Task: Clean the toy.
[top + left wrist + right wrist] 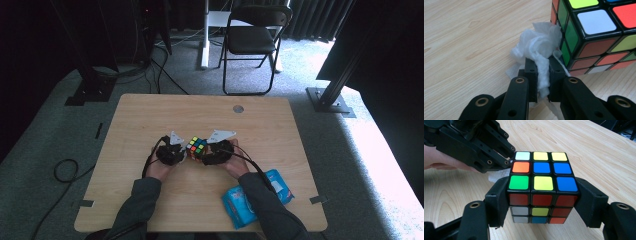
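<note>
A scrambled colour cube (196,148) sits mid-table between my two grippers. My right gripper (541,195) is shut on the cube (541,182), one jaw against each side. My left gripper (542,72) is shut on a crumpled white wipe (536,47), whose bunched end touches the cube's (596,30) side face. In the high view the left gripper (172,152) is just left of the cube and the right gripper (217,152) just right of it. The right gripper view has the left gripper (474,142) at upper left, beside the cube.
A blue packet of wipes (257,197) lies near the table's front edge at the right, beside the right sleeve. The wooden table (150,115) has a round cable hole (238,108) at the back. A black folding chair (252,40) stands beyond the table.
</note>
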`<state>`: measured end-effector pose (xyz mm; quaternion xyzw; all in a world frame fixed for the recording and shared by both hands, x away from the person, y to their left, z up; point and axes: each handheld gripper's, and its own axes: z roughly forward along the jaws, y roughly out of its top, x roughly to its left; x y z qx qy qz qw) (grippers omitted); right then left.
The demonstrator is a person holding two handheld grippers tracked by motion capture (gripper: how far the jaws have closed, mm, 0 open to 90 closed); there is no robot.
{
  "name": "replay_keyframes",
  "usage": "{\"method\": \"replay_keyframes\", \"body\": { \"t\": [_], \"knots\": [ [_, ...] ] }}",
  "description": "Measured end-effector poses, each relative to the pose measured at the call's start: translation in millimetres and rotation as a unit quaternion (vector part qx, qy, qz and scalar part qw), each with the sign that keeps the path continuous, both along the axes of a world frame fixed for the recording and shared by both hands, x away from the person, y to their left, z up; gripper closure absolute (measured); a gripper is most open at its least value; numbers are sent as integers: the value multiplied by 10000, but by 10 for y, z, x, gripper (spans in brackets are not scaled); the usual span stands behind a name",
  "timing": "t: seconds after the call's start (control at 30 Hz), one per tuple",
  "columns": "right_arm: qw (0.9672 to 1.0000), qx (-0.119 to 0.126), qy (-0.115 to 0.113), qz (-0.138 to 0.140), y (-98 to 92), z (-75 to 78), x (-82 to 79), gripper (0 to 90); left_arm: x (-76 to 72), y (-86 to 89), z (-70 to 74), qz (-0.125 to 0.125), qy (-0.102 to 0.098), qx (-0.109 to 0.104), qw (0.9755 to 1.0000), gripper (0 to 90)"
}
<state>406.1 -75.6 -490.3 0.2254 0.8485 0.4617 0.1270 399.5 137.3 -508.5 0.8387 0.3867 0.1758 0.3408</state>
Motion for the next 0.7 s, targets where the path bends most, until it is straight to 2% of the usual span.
{"method": "replay_keyframes", "body": {
  "t": [0.07,0.17,0.7],
  "knots": [
    [10000,11,11,6,-1,1,0,343,1,6,10,-1,-6,-14,10000,815],
    [10000,6,14,41,5,-2,-3,343,10,20,30,41,13,-168,9998,815],
    [9999,-57,-18,152,29,-10,-24,343,52,31,164,22,-94,-312,9995,817]
  ]
}}
